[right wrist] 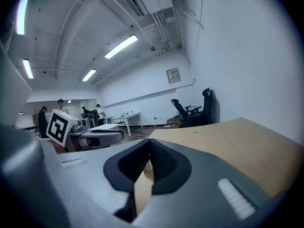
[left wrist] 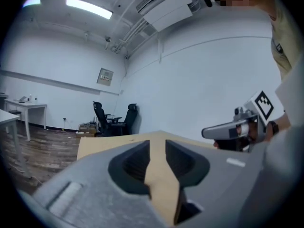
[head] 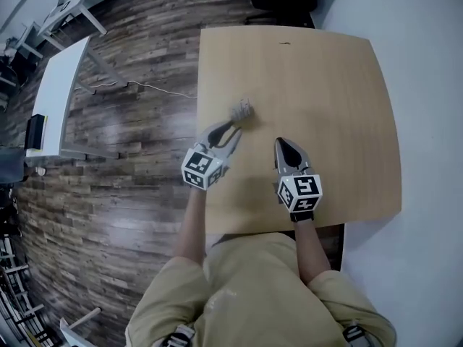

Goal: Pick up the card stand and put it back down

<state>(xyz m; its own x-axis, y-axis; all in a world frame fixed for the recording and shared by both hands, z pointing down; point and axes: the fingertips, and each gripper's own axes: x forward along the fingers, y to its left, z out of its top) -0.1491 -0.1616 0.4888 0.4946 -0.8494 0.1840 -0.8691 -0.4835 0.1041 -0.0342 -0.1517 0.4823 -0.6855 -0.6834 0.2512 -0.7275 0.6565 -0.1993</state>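
- Head view: the small pale grey card stand (head: pixel 244 109) sits on the light wooden table (head: pixel 325 85), left of its middle. The left gripper (head: pixel 233 127), grey with a black-and-white marker cube, points up and to the right, straight at the stand, which lies just beyond its tips. I cannot tell whether they touch. The matching right gripper (head: pixel 281 142) hangs further right, well apart from the stand, so the left one is plainly nearer. The stand is too small and blurred to show its long axis.
- Left gripper view: the jaws stand a narrow way apart and are empty, with only bare tabletop (left wrist: pixel 109 141) showing in the gap. The stand is not in sight here; I judge it lies below the line of the jaws, so a grasp would need the tips lowered onto it.
- Right gripper view: the right gripper's (right wrist: pixel 149 144) jaws are closed tip to tip, clamping nothing. The left gripper (right wrist: pixel 118 134) shows at the left.
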